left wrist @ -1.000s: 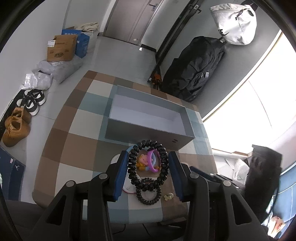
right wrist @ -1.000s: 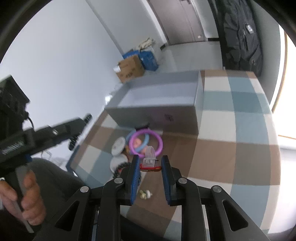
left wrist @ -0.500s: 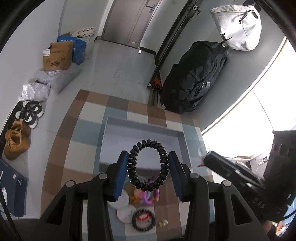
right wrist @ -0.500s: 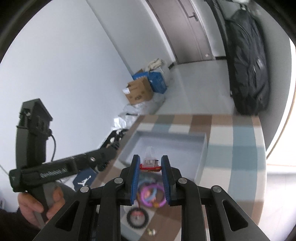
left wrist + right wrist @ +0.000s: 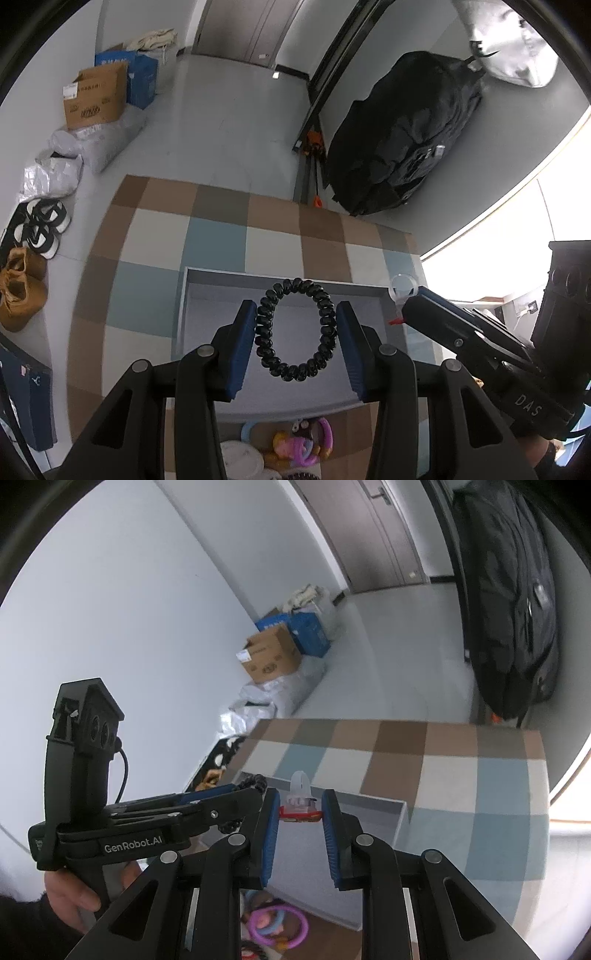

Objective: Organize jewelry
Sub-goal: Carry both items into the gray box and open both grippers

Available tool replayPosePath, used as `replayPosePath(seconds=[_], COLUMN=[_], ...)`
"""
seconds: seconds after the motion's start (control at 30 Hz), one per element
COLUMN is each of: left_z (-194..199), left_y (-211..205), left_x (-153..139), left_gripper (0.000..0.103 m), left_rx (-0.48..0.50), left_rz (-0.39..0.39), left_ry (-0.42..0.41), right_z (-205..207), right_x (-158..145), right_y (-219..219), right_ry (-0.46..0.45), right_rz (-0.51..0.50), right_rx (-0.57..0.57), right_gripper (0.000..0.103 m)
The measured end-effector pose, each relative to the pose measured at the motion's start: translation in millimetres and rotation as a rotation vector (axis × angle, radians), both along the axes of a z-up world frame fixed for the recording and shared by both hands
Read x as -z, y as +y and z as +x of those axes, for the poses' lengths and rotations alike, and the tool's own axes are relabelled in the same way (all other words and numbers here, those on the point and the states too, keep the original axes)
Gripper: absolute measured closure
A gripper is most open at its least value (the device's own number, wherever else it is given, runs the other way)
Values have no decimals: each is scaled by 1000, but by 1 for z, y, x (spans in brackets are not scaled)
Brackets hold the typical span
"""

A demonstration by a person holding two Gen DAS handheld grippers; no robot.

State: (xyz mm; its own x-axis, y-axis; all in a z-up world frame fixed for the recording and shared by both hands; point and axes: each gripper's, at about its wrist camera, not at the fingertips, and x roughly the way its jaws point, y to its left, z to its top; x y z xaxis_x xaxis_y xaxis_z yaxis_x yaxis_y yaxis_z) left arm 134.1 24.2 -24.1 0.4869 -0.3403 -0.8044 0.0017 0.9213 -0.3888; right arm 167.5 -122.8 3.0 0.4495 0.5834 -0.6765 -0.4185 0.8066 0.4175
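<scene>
Both tools (image 5: 295, 325) (image 5: 300, 805) now tilt over box (image 5: 207, 291).

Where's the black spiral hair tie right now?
In the left wrist view the black spiral hair tie is clamped in the left gripper, above the open grey box, with the right gripper to its right.

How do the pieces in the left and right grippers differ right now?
The black coil hair tie in the left gripper is a large dark ring. The clear ring with a red base in the right gripper is smaller and pale. Both are pinched over the grey box.
</scene>
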Motion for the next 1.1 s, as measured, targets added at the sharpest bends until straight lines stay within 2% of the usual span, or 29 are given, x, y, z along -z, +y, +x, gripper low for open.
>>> replayPosePath(seconds=[0.43, 0.67, 0.8, 0.93, 0.97, 1.0, 1.07, 1.1], left_z=[14, 15, 16, 15, 13, 12, 8, 6], left_y=[-2, 0, 5, 11, 12, 13, 14, 14], left_x=[19, 20, 22, 23, 21, 18, 10, 7], left_gripper=[65, 64, 59, 54, 49, 35, 21, 21], left_rx=[-17, -16, -15, -11, -7, -7, -9, -12], left_rz=[-38, -60, -116, -202, -221, -224, -207, -202], left_ry=[58, 53, 69, 82, 81, 67, 27, 11], right_z=[13, 12, 12, 9, 8, 6, 5, 4], right_x=[28, 27, 27, 20, 17, 14, 10, 7], right_y=[2, 2, -1, -5, -7, -9, -12, -14], right_ry=[113, 118, 119, 98, 87, 75, 55, 46], right_rz=[1, 2, 11, 20, 24, 34, 37, 37], right_rx=[4, 10, 22, 37, 44, 46, 52, 59], right_gripper=[81, 81, 78, 58, 55, 46, 39, 36])
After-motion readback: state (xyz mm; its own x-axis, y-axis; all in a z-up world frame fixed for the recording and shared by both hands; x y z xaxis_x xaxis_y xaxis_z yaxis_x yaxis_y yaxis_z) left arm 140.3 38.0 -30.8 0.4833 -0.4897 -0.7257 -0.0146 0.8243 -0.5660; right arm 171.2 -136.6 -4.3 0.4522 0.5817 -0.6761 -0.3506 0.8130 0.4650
